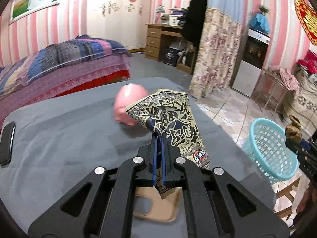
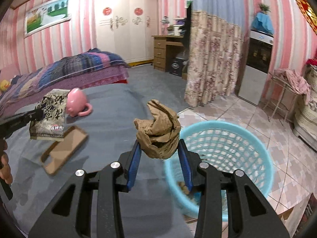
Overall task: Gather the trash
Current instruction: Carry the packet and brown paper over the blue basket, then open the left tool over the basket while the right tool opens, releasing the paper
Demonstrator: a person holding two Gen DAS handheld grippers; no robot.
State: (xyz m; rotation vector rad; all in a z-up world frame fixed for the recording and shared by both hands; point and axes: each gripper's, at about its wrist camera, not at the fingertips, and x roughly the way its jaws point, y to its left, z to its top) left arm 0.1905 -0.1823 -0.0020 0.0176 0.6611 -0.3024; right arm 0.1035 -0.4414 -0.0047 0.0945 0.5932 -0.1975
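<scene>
The left gripper (image 1: 158, 138) is pinched shut on the snack wrapper (image 1: 174, 123), above the table's (image 1: 59, 134) right part. The right gripper (image 2: 160, 148) holds the crumpled brown paper (image 2: 158, 132) w/ jaws narrow, near the basket's (image 2: 247, 130) rim. If it is released too early, the paper may fall on the floor; the wrapper hangs by one fold and could slip.

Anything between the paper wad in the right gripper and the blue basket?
Nothing. In the right wrist view the paper wad, clamped in the right gripper, hangs beside the basket rim with only open air between.
</scene>
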